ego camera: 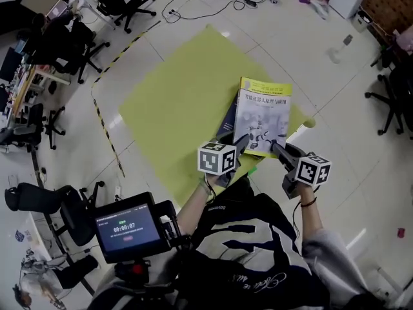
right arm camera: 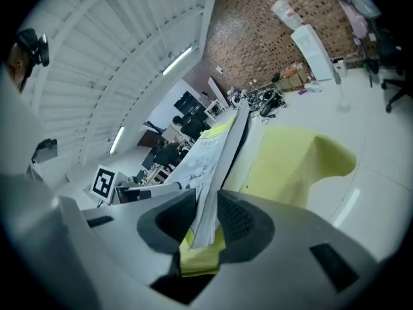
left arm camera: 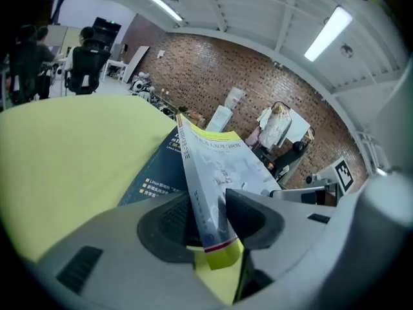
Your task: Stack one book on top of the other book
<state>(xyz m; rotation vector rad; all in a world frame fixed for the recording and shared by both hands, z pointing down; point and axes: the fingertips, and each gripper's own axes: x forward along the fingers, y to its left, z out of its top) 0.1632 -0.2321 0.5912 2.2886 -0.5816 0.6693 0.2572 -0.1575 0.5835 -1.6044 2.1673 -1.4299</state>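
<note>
Left gripper (ego camera: 240,144) jaws were clamped on the near left corner of the yellow-covered book (ego camera: 261,112), with the pads pressing on both faces of the volume. Right gripper (ego camera: 276,148) jaws were clamped in the same way on the near right corner. The book was therefore carried by its near edge between the two grippers.

Task status: the yellow-covered book was positioned above the dark blue book (ego camera: 227,118), which lay flat on the yellow-green mat (ego camera: 174,102). In the head view it covered most of the lower volume, leaving a strip exposed along the left side. Whether its far end rested on the dark blue book could not be confirmed. Judged from this, the lift and transfer were done; lowering, squaring the edges and release remained.

Orientation: the long axis of the yellow-covered book ran away from the person, from the gripped edge to the far edge. The front cover faced up, the spine lay on the left gripper's side, and the title end pointed away.
</note>
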